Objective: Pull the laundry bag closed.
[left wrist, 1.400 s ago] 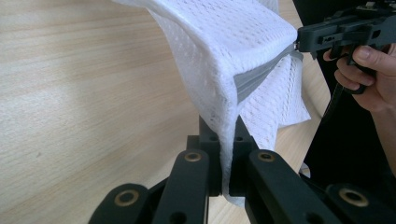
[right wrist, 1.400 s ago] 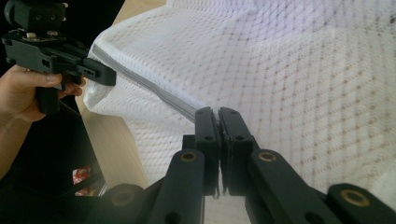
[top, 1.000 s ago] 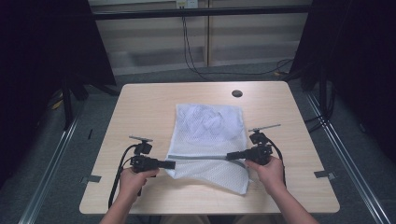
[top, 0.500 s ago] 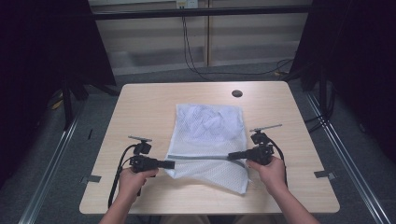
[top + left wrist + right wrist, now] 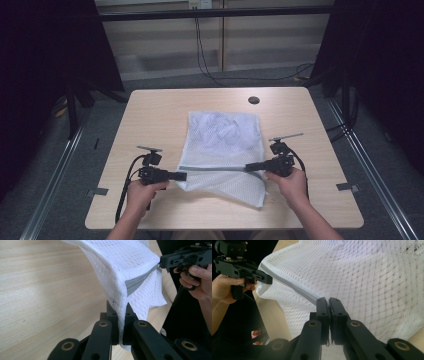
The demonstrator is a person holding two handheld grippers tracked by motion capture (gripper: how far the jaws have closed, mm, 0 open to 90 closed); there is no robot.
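Up close, the left gripper (image 5: 120, 315) and right gripper (image 5: 329, 307) each pinch tight on the white mesh laundry bag (image 5: 223, 150). Overhead, its grey zipper band (image 5: 215, 169) stretches taut between them, over the pale wooden table (image 5: 150, 115)

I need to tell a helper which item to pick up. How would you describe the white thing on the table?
On the light wooden table, look at the middle: a white mesh laundry bag lies there. A grey zipper band crosses its near part, pulled taut between two black grippers.
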